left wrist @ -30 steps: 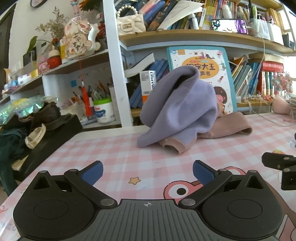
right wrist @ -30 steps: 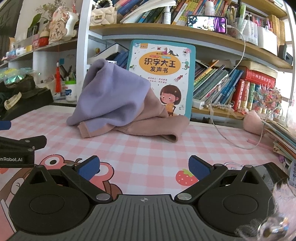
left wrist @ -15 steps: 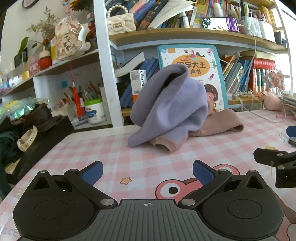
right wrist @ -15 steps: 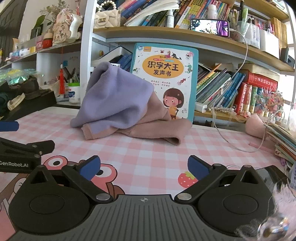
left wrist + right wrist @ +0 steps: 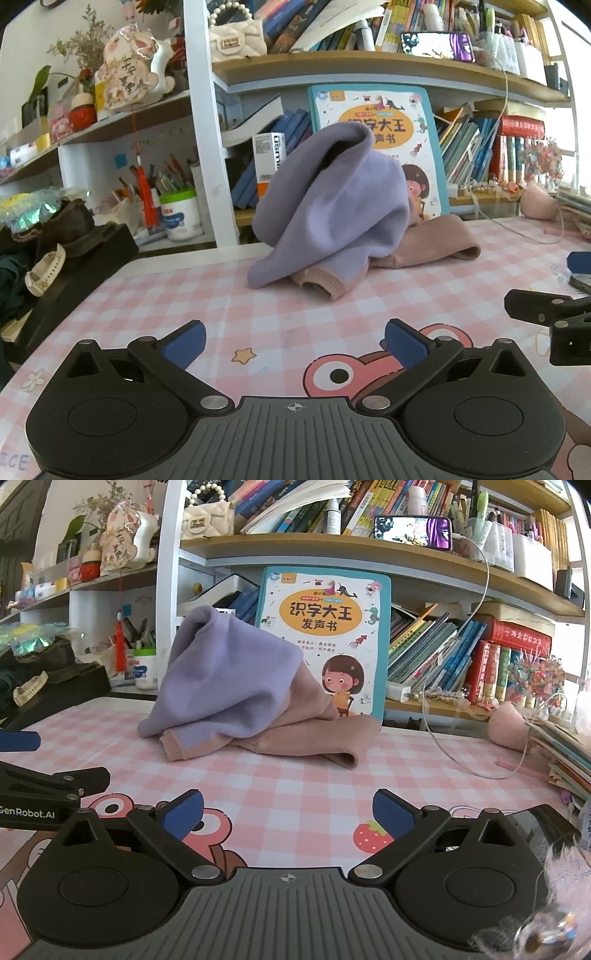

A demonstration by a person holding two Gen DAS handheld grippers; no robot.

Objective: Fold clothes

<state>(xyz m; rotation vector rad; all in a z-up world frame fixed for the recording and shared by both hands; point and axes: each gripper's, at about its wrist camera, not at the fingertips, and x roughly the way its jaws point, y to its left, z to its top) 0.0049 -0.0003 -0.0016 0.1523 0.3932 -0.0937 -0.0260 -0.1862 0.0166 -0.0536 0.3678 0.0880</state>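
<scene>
Approaching step: both grippers face the heap, nothing grasped yet.
Clothes point(image 5: 332, 206): purple and pink heap at table point(image 5: 229, 302) rear, against a picture book point(image 5: 325, 635).
Left gripper point(image 5: 293, 341): jaws wide, empty.
Right gripper point(image 5: 288, 814): jaws wide, empty.
Next move: likely reaching forward, pinching an edge, spreading flat.

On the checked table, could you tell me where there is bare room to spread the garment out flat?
The widest free patch of the checked table lies between the heaped purple-and-pink garment and the two open tongs, left and right. Another strip runs left of the heap towards the black case. The right edge is crowded: white cable, pink pouch, stacked books.
</scene>
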